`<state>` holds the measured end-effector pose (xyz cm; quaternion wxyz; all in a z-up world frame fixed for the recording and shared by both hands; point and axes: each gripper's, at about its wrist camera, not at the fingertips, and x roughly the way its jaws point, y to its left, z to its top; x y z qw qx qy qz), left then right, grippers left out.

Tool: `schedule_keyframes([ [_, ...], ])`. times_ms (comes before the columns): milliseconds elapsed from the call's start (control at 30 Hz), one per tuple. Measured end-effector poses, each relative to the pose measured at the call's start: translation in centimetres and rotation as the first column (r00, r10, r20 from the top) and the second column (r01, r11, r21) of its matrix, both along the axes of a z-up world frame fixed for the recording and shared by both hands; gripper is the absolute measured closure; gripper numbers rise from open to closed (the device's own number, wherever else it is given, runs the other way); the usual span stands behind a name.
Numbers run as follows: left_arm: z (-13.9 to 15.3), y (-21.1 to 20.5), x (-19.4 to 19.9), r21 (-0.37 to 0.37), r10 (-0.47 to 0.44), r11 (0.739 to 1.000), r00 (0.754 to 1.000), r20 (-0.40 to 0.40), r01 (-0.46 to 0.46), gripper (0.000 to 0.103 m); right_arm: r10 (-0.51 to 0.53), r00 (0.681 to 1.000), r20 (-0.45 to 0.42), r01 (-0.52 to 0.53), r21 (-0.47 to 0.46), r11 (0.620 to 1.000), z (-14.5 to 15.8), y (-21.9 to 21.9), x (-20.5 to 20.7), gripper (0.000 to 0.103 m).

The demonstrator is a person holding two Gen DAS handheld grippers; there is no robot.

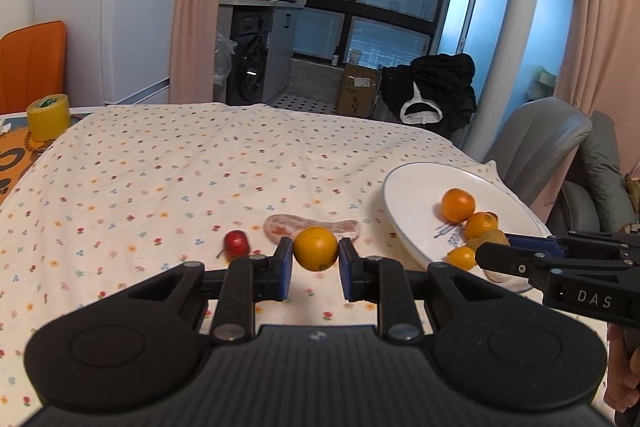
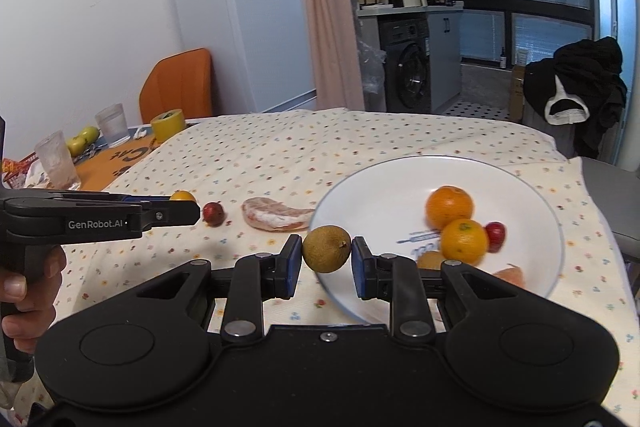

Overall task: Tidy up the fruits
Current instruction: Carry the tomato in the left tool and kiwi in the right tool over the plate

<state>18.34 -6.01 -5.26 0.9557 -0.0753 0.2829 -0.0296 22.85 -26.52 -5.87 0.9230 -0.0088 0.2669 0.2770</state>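
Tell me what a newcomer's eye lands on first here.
Each gripper pinches a fruit above the floral tablecloth: the left gripper holds an orange, the right gripper a brown kiwi. Next, the white plate at the right, already holding oranges, and a small red fruit left on the cloth.

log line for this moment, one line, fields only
left gripper: shut on orange | right gripper: shut on kiwi, at plate rim | loose: red fruit

yellow tape roll (image 1: 48, 116), orange chair (image 2: 179, 84), glasses (image 2: 113, 125)
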Motion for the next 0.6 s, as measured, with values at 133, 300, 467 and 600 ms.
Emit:
schedule_keyframes([
  [133,0.2,-1.0,0.3,0.001,-0.020,1.000,1.000,0.004,0.020,0.081,-0.023,1.000,0.004,0.023,0.000,1.000,0.0,-1.1,0.1,0.078],
  [300,0.2,-2.2,0.7,0.003,-0.045,0.999,0.999,0.004,0.045,0.081,-0.062,0.998,0.003,0.062,0.008,0.998,-0.2,-2.6,0.4,0.078],
  [467,0.1,-3.0,1.3,0.005,-0.061,0.998,0.998,0.002,0.061,0.081,-0.097,0.995,0.001,0.097,0.012,0.995,-0.5,-4.1,0.8,0.078],
  [600,0.0,-3.7,1.9,0.007,-0.073,0.997,0.997,-0.001,0.073,0.081,-0.116,0.993,0.000,0.116,0.012,0.993,-0.7,-5.0,1.1,0.078],
])
